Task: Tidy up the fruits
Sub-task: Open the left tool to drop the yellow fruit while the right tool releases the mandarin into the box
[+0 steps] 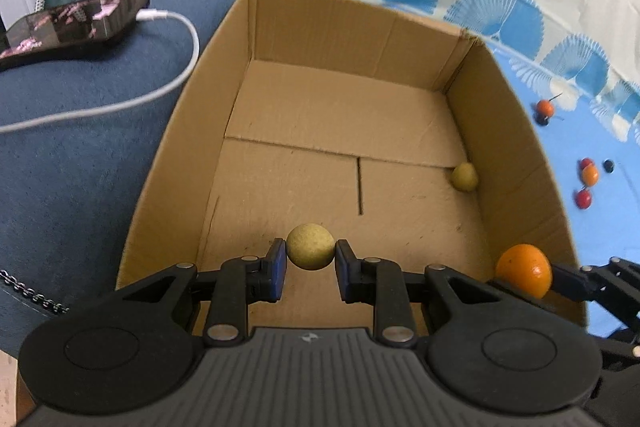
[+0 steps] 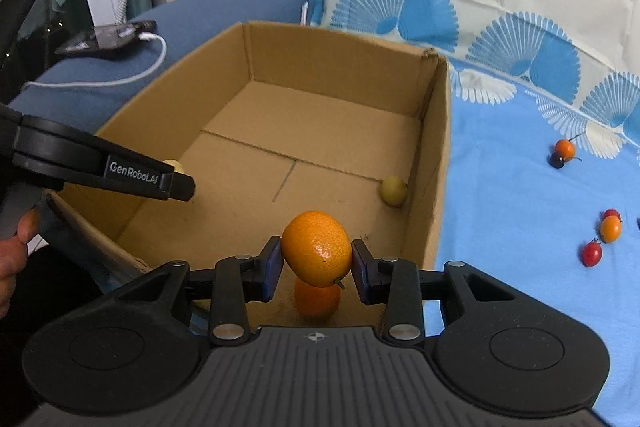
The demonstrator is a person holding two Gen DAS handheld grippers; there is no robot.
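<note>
Fruit in both my grippers, over the cardboard box (image 1: 192,131): my left gripper (image 1: 311,255) pinches a yellow-green ball fruit (image 1: 310,247), my right gripper (image 2: 317,259) clamps a kumquat (image 2: 317,247).

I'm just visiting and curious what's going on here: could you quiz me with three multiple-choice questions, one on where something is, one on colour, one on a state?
1. Where is the loose yellow-green fruit?
A on the cloth
B inside the cardboard box, by its right wall
C on the phone

2. What colour is the fruit in the right tool?
A orange
B red
C black

3. The left tool is:
A open, holding nothing
B shut on a round yellowish fruit
C out of sight

Answers: B, it rests on the box floor; A, the orange citrus sits between its fingers; B, both pads press the fruit.
</note>
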